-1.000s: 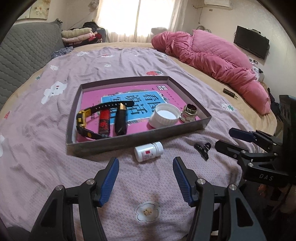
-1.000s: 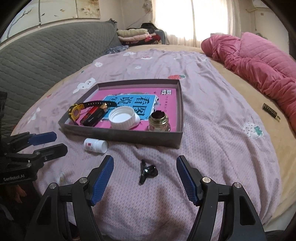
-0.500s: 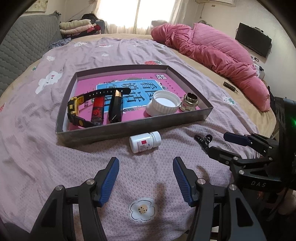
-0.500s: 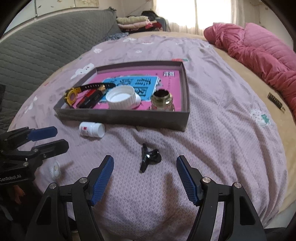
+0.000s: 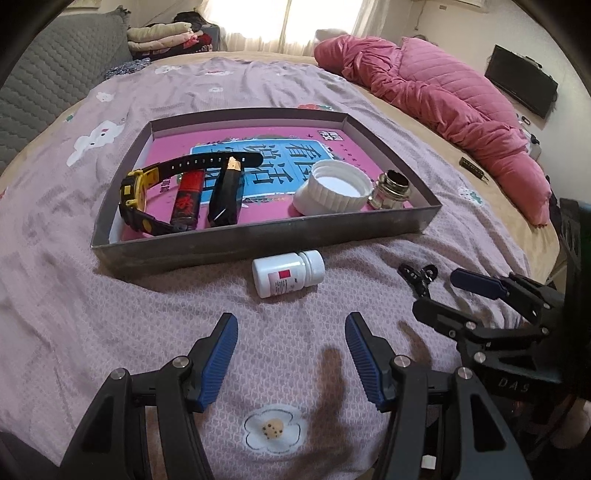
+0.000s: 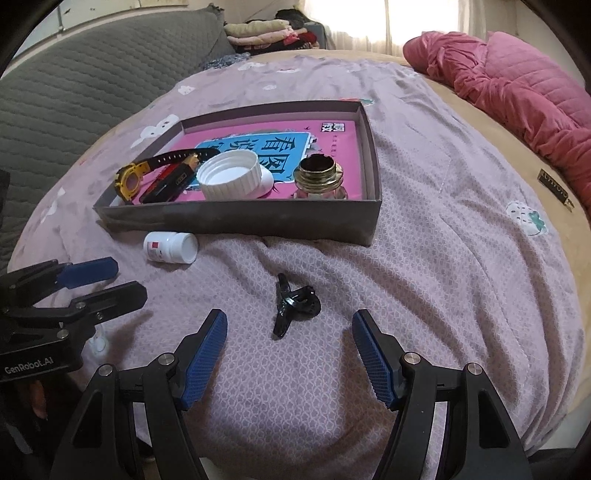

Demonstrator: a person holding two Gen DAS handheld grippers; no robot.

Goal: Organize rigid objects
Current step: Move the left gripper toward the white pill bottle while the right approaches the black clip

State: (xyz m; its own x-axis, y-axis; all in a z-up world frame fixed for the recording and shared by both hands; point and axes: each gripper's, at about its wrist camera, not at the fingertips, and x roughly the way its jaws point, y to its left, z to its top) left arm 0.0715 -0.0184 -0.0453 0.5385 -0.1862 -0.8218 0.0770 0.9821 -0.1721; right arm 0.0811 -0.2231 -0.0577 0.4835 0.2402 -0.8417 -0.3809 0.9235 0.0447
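A shallow grey box (image 5: 258, 242) (image 6: 240, 221) lies on the bed and holds a black and yellow watch (image 5: 140, 192), a red tube (image 5: 188, 195), a black tube (image 5: 225, 199), a white cap (image 5: 332, 188) and a small glass jar (image 5: 391, 188). In front of the box, a white pill bottle (image 5: 288, 273) (image 6: 170, 247) lies on its side on the sheet. My left gripper (image 5: 291, 328) hangs open just short of that bottle. A black hair clip (image 6: 293, 304) (image 5: 419, 277) lies on the sheet right ahead of my open right gripper (image 6: 290, 325).
The bed carries a mauve sheet (image 5: 74, 295) printed with flowers. A pink quilt (image 5: 443, 96) is heaped at the far right, and a small dark bar (image 6: 556, 184) lies beside it. A grey padded headboard (image 6: 74, 74) and folded clothes (image 6: 266, 31) stand behind.
Both grippers have sunk toward the sheet and tipped further down. The bottle and the clip now sit closer to their fingertips. Nothing on the bed has moved.
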